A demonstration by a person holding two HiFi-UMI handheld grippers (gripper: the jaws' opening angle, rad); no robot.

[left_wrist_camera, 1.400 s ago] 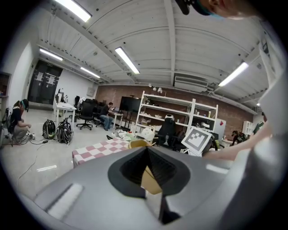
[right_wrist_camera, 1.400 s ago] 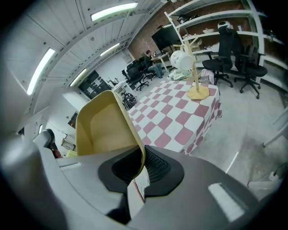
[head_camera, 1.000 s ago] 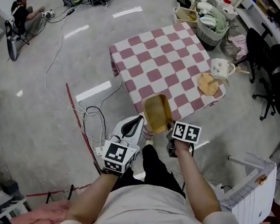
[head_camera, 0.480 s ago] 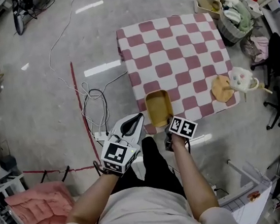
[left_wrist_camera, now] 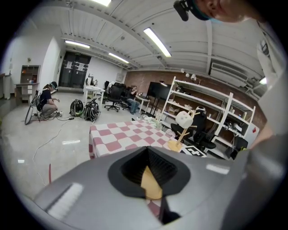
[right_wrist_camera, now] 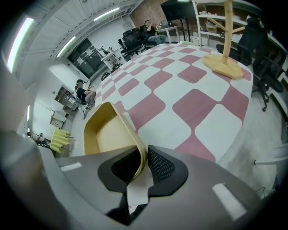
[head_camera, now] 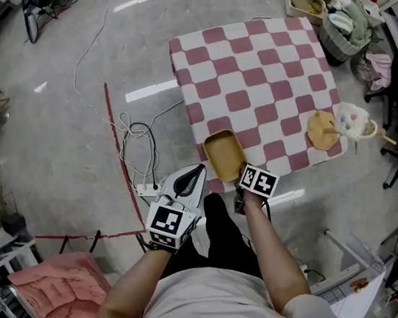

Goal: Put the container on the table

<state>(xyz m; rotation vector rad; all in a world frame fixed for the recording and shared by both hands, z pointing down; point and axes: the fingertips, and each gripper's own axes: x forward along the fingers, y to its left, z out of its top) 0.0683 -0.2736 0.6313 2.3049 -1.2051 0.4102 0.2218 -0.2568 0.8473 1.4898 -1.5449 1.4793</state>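
Now – right gripper (right_wrist_camera: 143,165) clamps container (right_wrist_camera: 106,134) rim at table (head_camera: 259,66) edge | left gripper (head_camera: 199,170) closed, empty

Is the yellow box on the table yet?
Almost. Done: the container has reached the near edge of the checkered table. In hand: the right gripper grips its rim. Left: rest it flat, if it isn't already, and let go.

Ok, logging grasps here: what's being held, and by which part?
The right gripper pinches the yellow container in its jaws by the wall at its near end; the left gripper holds nothing.
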